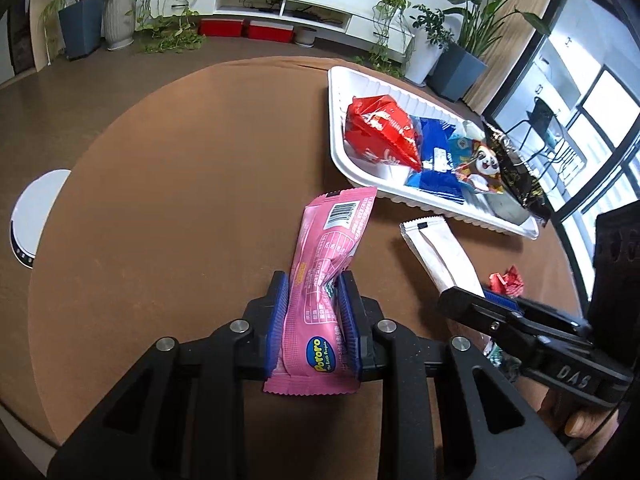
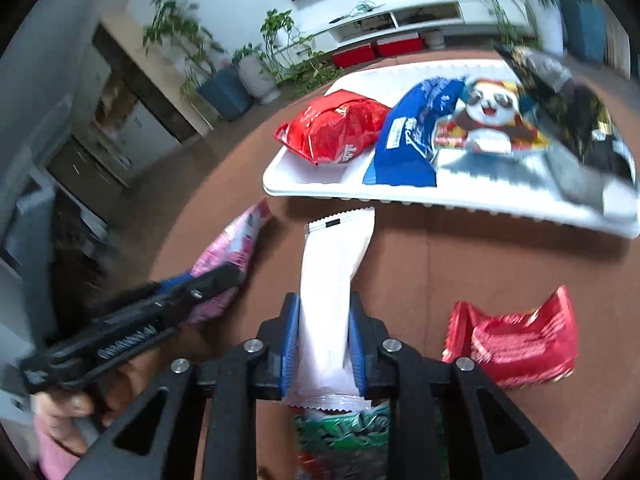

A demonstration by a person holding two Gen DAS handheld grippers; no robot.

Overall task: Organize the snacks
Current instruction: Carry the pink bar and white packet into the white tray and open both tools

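My left gripper (image 1: pixel 313 286) is shut on a pink Pororo snack packet (image 1: pixel 328 264) and holds it above the round brown table (image 1: pixel 160 184). My right gripper (image 2: pixel 325 308) is shut on a white snack packet (image 2: pixel 334 280); it also shows in the left wrist view (image 1: pixel 440 252). The white tray (image 1: pixel 340 128) at the far right holds a red bag (image 1: pixel 380 132), a blue packet (image 1: pixel 434 152), a panda packet (image 1: pixel 480 168) and a black packet (image 1: pixel 516 172). The tray also shows in the right wrist view (image 2: pixel 304 184).
A small red packet (image 2: pixel 516 344) lies on the table right of my right gripper, seen also in the left wrist view (image 1: pixel 506 282). A green packet (image 2: pixel 344 436) lies under my right gripper. Potted plants (image 1: pixel 80 20) and a white TV cabinet (image 1: pixel 280 4) stand beyond the table.
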